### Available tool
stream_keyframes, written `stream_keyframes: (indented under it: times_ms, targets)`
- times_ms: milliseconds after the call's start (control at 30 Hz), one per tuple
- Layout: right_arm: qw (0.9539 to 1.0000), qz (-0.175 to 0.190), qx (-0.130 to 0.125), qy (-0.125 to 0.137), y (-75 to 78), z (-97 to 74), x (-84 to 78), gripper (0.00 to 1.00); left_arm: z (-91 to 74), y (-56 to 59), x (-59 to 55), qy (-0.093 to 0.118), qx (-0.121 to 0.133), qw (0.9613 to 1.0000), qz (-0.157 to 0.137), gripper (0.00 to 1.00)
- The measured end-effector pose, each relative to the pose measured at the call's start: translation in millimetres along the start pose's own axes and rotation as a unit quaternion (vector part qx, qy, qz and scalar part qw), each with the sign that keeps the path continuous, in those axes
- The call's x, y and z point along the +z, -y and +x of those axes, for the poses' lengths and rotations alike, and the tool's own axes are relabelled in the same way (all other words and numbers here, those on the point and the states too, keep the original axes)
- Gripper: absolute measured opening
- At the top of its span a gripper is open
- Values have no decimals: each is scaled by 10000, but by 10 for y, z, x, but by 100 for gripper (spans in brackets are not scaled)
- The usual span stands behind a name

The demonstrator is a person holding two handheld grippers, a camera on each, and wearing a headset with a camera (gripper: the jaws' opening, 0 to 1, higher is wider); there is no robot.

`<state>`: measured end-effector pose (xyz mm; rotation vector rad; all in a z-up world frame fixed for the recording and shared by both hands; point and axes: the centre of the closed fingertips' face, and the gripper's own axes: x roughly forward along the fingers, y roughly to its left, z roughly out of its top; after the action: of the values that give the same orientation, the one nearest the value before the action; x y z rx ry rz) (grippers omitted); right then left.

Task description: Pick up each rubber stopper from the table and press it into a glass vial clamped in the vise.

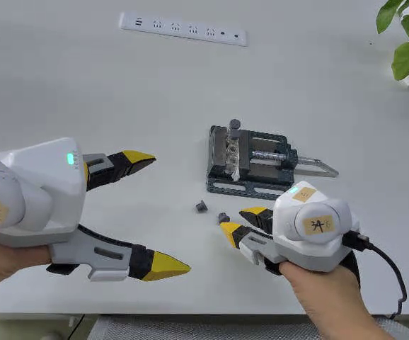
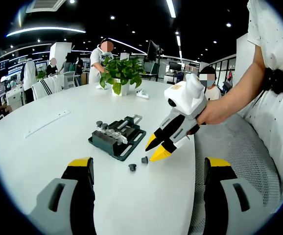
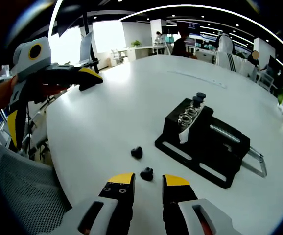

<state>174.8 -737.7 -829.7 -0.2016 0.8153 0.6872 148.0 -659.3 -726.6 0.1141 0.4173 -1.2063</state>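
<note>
Because the near stopper [image 3: 146,173] looks light and rubbery, pinching its sides should hold. The right gripper [image 1: 236,218] and left gripper [image 1: 169,212] are released, empty.

Two rubber stoppers [image 1: 202,206] lie near the vise [image 1: 250,164].

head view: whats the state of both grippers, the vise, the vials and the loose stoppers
left gripper: open wide, empty
right gripper: open, empty
vials: upright, two capped, rest open
vise: shut on the vials
loose stoppers: two lying on the table
</note>
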Motion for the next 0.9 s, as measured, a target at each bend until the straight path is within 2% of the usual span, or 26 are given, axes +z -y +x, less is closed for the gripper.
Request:
stream_keyframes:
  times_ms: [267,633,900]
  targets:
    - [9999,-23,-92,-128,19,63,-16,14,21,-15,-24,11,-31,10000,-53,93]
    - [9998,-35,-51,-214,20,117,-39,13,67,-29,-14,40,-75,9999,-86,92]
    - [9997,-114,-25,-221,-18,115,-45,8,77,-9,-16,37,-108,9999,-85,91]
